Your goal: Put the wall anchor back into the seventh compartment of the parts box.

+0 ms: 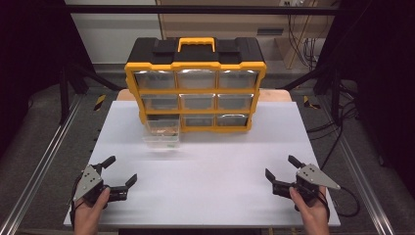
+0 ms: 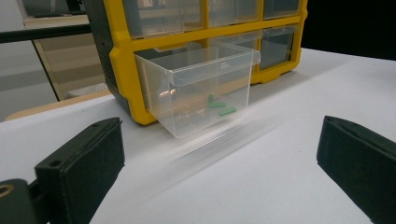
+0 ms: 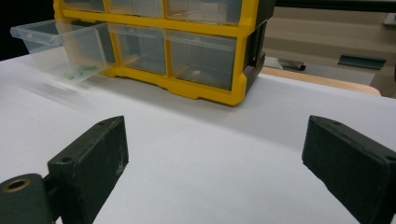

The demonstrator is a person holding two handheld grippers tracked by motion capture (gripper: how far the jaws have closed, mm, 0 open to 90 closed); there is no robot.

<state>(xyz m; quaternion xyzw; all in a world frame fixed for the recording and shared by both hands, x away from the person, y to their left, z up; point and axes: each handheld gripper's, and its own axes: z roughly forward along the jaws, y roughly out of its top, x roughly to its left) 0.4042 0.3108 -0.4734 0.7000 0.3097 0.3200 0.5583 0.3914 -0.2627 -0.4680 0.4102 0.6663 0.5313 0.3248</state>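
A yellow and black drawer cabinet (image 1: 195, 83) stands at the back of the white table (image 1: 205, 166). Its bottom-left clear drawer (image 1: 162, 133) is pulled out toward me; small green pieces (image 2: 222, 108) lie inside it. The drawer (image 3: 65, 44) also appears at upper left in the right gripper view, with the cabinet (image 3: 196, 51) beside it. My left gripper (image 1: 121, 169) rests near the front left of the table, open with nothing between its jaws. My right gripper (image 1: 280, 166) rests near the front right, open and empty too. Both are well short of the cabinet.
The cabinet has three rows of clear drawers and a yellow carry handle (image 1: 195, 43) on top. Metal rails (image 1: 44, 161) run along both sides of the table. Cables (image 1: 337, 137) lie on the floor to the right. White tabletop stretches between the grippers and the cabinet.
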